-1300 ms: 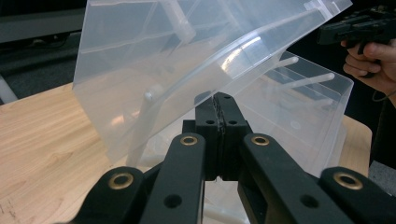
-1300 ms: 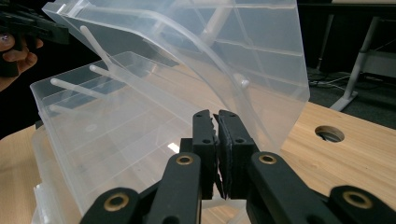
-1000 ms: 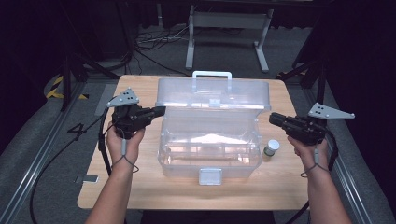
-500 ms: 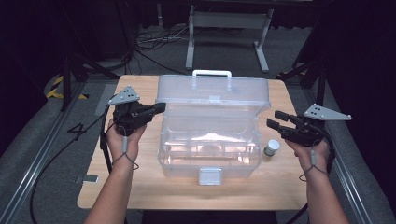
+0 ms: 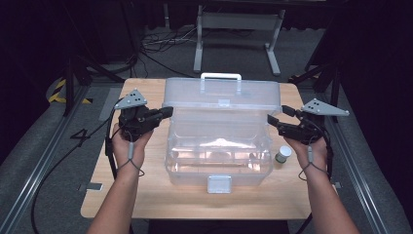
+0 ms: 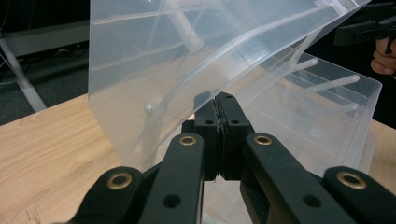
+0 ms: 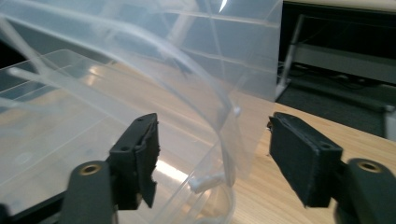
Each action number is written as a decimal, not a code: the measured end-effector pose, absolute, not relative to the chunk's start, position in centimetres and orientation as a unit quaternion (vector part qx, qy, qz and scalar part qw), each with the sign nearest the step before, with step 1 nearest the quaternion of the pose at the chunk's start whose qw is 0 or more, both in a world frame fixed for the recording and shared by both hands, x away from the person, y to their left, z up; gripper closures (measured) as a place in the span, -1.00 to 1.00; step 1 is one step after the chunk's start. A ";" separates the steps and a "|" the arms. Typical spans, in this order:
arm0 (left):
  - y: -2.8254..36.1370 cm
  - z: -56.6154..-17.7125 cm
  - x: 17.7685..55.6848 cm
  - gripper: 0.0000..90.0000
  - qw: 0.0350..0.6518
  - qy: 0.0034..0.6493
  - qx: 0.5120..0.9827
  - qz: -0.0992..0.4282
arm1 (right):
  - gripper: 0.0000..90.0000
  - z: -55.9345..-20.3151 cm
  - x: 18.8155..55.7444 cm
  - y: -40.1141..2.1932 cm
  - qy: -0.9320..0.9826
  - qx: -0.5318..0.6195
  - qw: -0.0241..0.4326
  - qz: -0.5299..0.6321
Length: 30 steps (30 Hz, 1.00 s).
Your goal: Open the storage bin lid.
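- The clear plastic storage box (image 5: pixel 217 153) stands in the middle of the worktop (image 5: pixel 151 197), its hinged lid (image 5: pixel 222 94) raised upright at the far side and its white latch (image 5: pixel 218 184) facing you.
- Your left tongs (image 5: pixel 165 112) are pressed fully together at the left end of the box, just beside the lid's lower corner. In the left gripper view the closed tips (image 6: pixel 219 109) sit against the clear wall; whether they pinch plastic cannot be determined.
- Your right tongs (image 5: pixel 278 117) have just been opening and now stand wide apart. In the right gripper view the curved rim of the box (image 7: pixel 219 107) passes between the pads (image 7: pixel 144 154), which do not press on it.
- Risk: the lid is unsupported on the right. If the hinge does not hold it upright, it can drop shut onto the tongs.
- Risk: with one end possibly pinched and the other free, any pull from the left can twist the lid or drag the box across the worktop.
- Risk: the small jar (image 5: pixel 283 154) stands near the box's right front corner, below your right hand (image 5: pixel 304 144). A sweep of the wrist or trailing cable can knock it over.
- Risk: thin clear walls flex. Closing the right tongs on the rim at an angle can let it slip out.
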<state>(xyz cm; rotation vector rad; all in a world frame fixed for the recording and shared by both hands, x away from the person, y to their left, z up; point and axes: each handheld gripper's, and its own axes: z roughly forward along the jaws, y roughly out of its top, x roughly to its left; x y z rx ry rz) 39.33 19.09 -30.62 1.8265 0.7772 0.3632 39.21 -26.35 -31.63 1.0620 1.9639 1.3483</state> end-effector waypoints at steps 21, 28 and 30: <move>19.0 -30.7 39.4 0.93 0.532 0.322 0.769 0.149 | 0.03 -31.3 40.8 -23.7 0.684 0.433 0.332 0.485; 19.0 -30.8 39.4 0.90 0.528 0.326 0.771 0.146 | 0.19 -31.5 41.0 -23.0 0.663 0.441 0.356 0.489; 19.0 -30.9 39.4 0.87 0.526 0.325 0.772 0.148 | 0.25 -31.6 41.0 -22.9 0.656 0.444 0.366 0.489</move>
